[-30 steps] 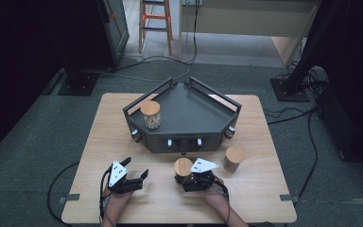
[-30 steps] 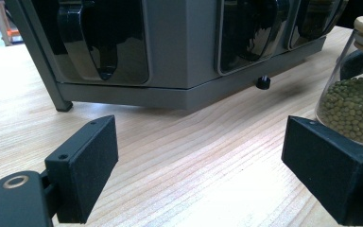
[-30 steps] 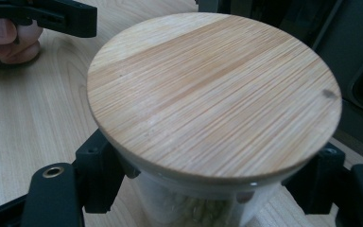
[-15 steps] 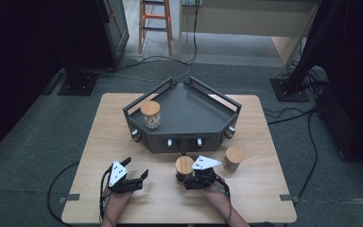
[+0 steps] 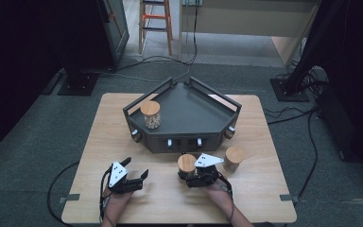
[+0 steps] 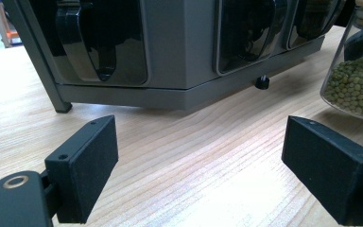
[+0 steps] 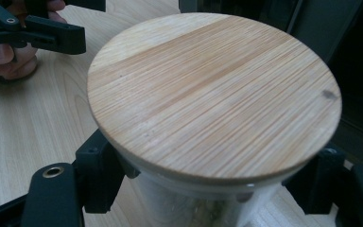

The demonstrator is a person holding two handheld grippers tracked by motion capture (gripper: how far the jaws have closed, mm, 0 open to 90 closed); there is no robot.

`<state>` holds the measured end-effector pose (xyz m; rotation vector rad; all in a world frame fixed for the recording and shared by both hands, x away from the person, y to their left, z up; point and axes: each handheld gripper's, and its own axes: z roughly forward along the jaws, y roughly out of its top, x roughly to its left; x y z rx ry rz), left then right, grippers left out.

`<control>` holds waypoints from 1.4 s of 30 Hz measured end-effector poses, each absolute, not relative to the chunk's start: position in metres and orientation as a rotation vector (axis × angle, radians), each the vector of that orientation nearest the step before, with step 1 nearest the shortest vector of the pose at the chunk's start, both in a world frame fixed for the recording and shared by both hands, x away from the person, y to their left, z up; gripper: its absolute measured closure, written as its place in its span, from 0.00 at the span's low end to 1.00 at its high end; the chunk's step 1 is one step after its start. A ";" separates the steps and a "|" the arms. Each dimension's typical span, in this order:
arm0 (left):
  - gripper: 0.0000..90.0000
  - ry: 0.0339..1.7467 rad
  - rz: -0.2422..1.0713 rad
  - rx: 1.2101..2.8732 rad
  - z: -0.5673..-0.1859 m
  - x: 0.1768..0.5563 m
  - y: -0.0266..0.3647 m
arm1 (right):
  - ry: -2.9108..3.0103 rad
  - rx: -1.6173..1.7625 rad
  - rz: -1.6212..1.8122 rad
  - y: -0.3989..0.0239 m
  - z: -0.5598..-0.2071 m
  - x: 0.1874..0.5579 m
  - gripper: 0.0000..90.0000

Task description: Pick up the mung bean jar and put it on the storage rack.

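Little separates this moment from the frames a second and half a second back: in the high view both hands sit at the near edge of the wooden table [image 5: 99, 142], and the jar layout is unchanged. At most, the right gripper [image 5: 194, 176] and the jar it holds have crept a touch toward the dark angular tray unit [image 5: 189, 118]; the shift is barely readable. That gripper is clamped on a glass jar with a round wooden lid [image 5: 186, 163], standing just in front of the unit's front panel. In the right gripper view the lid [image 7: 212, 94] takes up most of the picture and the black pads [image 7: 99, 175] press against the glass on either side below its rim. The left gripper [image 5: 134, 177] has kept its place to the left, well apart from the jar, with its jaws spread wide and nothing between them; the left gripper view shows bare table between the pads [image 6: 82, 168] and the held jar's green beans [image 6: 354, 90] at the right edge. A second lidded jar [image 5: 234, 158] stands just right of the right gripper, and a third jar [image 5: 150, 114] sits on the tray unit's left side, both where they were before.
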<state>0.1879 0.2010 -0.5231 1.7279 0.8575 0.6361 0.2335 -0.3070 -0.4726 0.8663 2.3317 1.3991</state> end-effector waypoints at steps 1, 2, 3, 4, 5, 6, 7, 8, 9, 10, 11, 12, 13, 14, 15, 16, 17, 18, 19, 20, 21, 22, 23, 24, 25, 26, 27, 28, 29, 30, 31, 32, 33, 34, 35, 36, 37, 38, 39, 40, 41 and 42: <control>0.13 0.858 0.635 1.728 -0.523 0.188 0.201 | 2.333 0.865 1.399 -0.307 -0.472 0.234 0.28; 0.13 0.858 0.635 1.729 -0.523 0.188 0.201 | 2.332 0.866 1.399 -0.308 -0.471 0.235 0.28; 0.13 0.860 0.634 1.729 -0.523 0.188 0.201 | 2.331 0.871 1.400 -0.308 -0.471 0.235 0.28; 0.13 0.860 0.633 1.728 -0.523 0.188 0.201 | 2.328 0.869 1.400 -0.308 -0.470 0.235 0.28; 0.13 0.860 0.633 1.729 -0.523 0.188 0.201 | 2.326 0.872 1.400 -0.309 -0.469 0.236 0.28; 0.13 0.861 0.632 1.729 -0.523 0.188 0.201 | 2.327 0.874 1.400 -0.309 -0.468 0.237 0.28; 0.13 0.862 0.631 1.729 -0.522 0.189 0.201 | 2.326 0.873 1.399 -0.309 -0.467 0.237 0.28; 0.13 0.863 0.631 1.729 -0.522 0.189 0.201 | 2.323 0.871 1.398 -0.309 -0.466 0.238 0.28; 0.13 0.864 0.631 1.728 -0.522 0.189 0.201 | 2.323 0.867 1.397 -0.309 -0.465 0.238 0.28; 0.13 0.864 0.631 1.727 -0.523 0.189 0.201 | 2.319 0.865 1.402 -0.309 -0.463 0.239 0.28; 0.13 0.864 0.632 1.727 -0.523 0.188 0.201 | 2.315 0.865 1.408 -0.309 -0.463 0.239 0.28; 0.13 0.864 0.632 1.726 -0.523 0.188 0.201 | 2.316 0.866 1.409 -0.309 -0.462 0.240 0.28; 0.13 0.864 0.632 1.726 -0.523 0.188 0.201 | 2.316 0.868 1.412 -0.309 -0.461 0.240 0.28; 0.13 0.864 0.632 1.726 -0.523 0.188 0.201 | 2.316 0.866 1.412 -0.309 -0.461 0.240 0.28; 0.13 0.864 0.632 1.726 -0.523 0.188 0.201 | 2.322 0.857 1.403 -0.308 -0.459 0.241 0.28; 0.13 0.864 0.632 1.726 -0.523 0.189 0.201 | 2.320 0.857 1.400 -0.308 -0.459 0.240 0.28; 0.13 0.864 0.633 1.725 -0.523 0.188 0.201 | 2.317 0.858 1.403 -0.308 -0.458 0.241 0.28; 0.13 0.865 0.632 1.723 -0.523 0.188 0.202 | 2.321 0.864 1.407 -0.309 -0.457 0.242 0.28; 0.13 0.866 0.631 1.723 -0.523 0.188 0.202 | 2.322 0.869 1.410 -0.309 -0.456 0.243 0.28; 0.13 0.867 0.631 1.721 -0.523 0.188 0.202 | 2.325 0.868 1.411 -0.310 -0.455 0.244 0.28; 0.13 0.867 0.631 1.720 -0.523 0.188 0.202 | 2.328 0.867 1.411 -0.310 -0.455 0.244 0.28; 0.13 0.867 0.630 1.718 -0.524 0.188 0.202 | 2.330 0.869 1.409 -0.310 -0.454 0.245 0.28; 0.13 0.868 0.629 1.719 -0.523 0.188 0.202 | 2.330 0.865 1.402 -0.309 -0.452 0.245 0.28; 0.13 0.869 0.628 1.719 -0.523 0.188 0.202 | 2.331 0.864 1.398 -0.309 -0.451 0.246 0.28; 0.13 0.869 0.628 1.719 -0.523 0.189 0.202 | 2.332 0.861 1.394 -0.309 -0.450 0.246 0.28; 0.13 0.869 0.628 1.719 -0.523 0.189 0.202 | 2.332 0.866 1.396 -0.309 -0.449 0.247 0.28; 0.13 0.870 0.628 1.719 -0.523 0.189 0.202 | 2.333 0.865 1.393 -0.309 -0.448 0.247 0.28; 0.13 0.870 0.628 1.719 -0.523 0.189 0.202 | 2.332 0.866 1.393 -0.309 -0.447 0.247 0.28; 0.13 0.872 0.627 1.719 -0.523 0.189 0.202 | 2.333 0.865 1.391 -0.308 -0.446 0.248 0.28; 0.13 0.872 0.627 1.718 -0.523 0.189 0.202 | 2.333 0.868 1.392 -0.308 -0.445 0.248 0.28; 0.13 0.870 0.626 1.718 -0.523 0.189 0.202 | 2.336 0.865 1.393 -0.309 -0.444 0.249 0.28; 0.13 0.868 0.627 1.718 -0.523 0.189 0.203 | 2.335 0.868 1.396 -0.309 -0.444 0.249 0.28; 0.13 0.867 0.627 1.718 -0.523 0.189 0.202 | 2.336 0.864 1.395 -0.309 -0.443 0.250 0.28; 0.13 0.867 0.627 1.719 -0.523 0.189 0.202 | 2.335 0.864 1.395 -0.309 -0.443 0.250 0.28; 0.13 0.866 0.629 1.721 -0.523 0.189 0.202 | 2.335 0.865 1.394 -0.308 -0.442 0.250 0.28; 0.13 0.866 0.629 1.722 -0.523 0.189 0.202 | 2.336 0.865 1.394 -0.308 -0.442 0.251 0.28; 0.13 0.867 0.630 1.721 -0.523 0.188 0.202 | 2.337 0.865 1.392 -0.308 -0.441 0.251 0.28; 0.13 0.868 0.630 1.721 -0.523 0.188 0.202 | 2.338 0.866 1.390 -0.308 -0.441 0.251 0.28; 0.13 0.871 0.629 1.720 -0.523 0.188 0.202 | 2.340 0.864 1.387 -0.307 -0.440 0.251 0.28; 0.13 0.871 0.629 1.718 -0.523 0.188 0.202 | 2.340 0.862 1.387 -0.307 -0.440 0.251 0.28; 0.13 0.870 0.628 1.718 -0.523 0.189 0.202 | 2.341 0.860 1.386 -0.307 -0.439 0.251 0.28; 0.13 0.871 0.628 1.718 -0.523 0.189 0.202 | 2.341 0.856 1.386 -0.307 -0.439 0.251 0.28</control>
